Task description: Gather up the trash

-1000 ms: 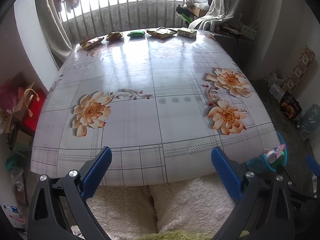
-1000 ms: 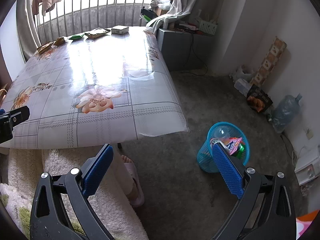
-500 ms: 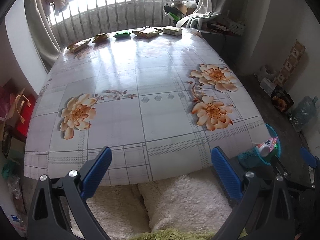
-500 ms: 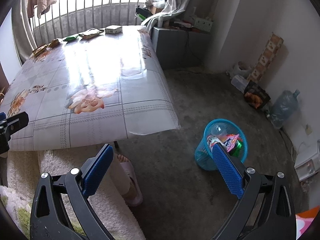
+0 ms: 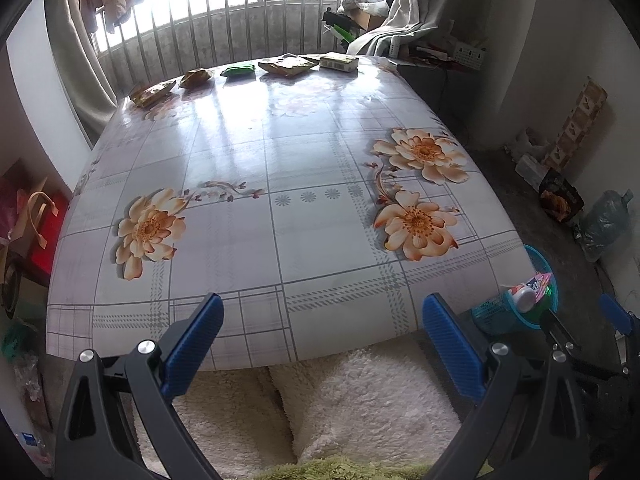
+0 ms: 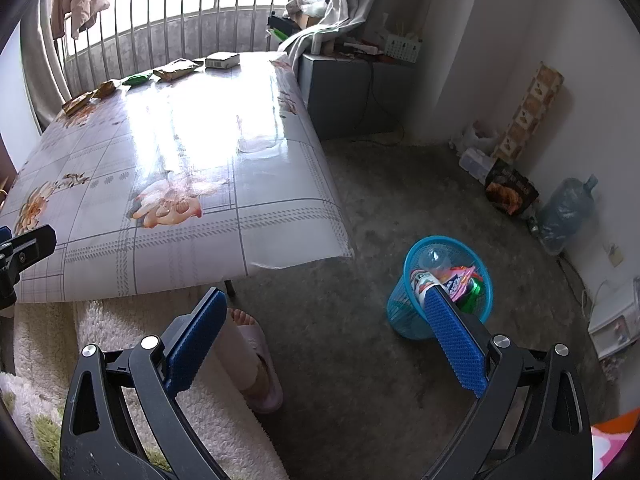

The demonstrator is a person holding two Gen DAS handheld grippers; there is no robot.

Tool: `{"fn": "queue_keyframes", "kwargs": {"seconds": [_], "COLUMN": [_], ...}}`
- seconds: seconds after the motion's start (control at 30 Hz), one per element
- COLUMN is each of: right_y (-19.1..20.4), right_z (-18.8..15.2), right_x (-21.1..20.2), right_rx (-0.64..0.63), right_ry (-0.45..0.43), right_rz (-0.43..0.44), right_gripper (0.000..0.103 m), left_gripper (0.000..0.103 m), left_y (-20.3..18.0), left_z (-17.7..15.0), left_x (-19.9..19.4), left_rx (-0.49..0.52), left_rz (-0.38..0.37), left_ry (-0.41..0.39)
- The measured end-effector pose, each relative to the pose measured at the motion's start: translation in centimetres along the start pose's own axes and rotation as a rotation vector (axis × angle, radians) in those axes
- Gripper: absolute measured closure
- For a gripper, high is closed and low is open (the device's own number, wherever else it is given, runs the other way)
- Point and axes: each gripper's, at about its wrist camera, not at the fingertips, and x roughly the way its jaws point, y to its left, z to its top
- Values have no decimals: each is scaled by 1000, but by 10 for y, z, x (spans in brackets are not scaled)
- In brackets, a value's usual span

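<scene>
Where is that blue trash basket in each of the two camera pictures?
Left wrist view: the blue basket sits on the floor at the lower right, partly hidden behind the table's near right corner.
Right wrist view: the blue basket stands in full view on the floor, right of centre, behind the right-hand blue jaw.
Shared landmark: the flowered tablecloth, whose near right corner lies close to the basket.

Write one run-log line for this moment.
left tool: open, empty | right tool: open, empty | wrappers: table far edge | bin: floor, part full
</scene>
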Motion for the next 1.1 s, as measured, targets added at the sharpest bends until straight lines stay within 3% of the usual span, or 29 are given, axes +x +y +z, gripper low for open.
{"fn": "queue_keyframes", "kwargs": {"seconds": [1.1], "right_y": [3], "right_z": [2], "right_x": [-1], "right_rx": [1], "right_ry": [4], "right_rz": [5], "right_gripper": [8], "left_gripper": [6], "left_y": [-2], "left_z": [-1], "left_x": [0], "left_rx": [7], "left_rz": [-3], "left_ry": [-1]}}
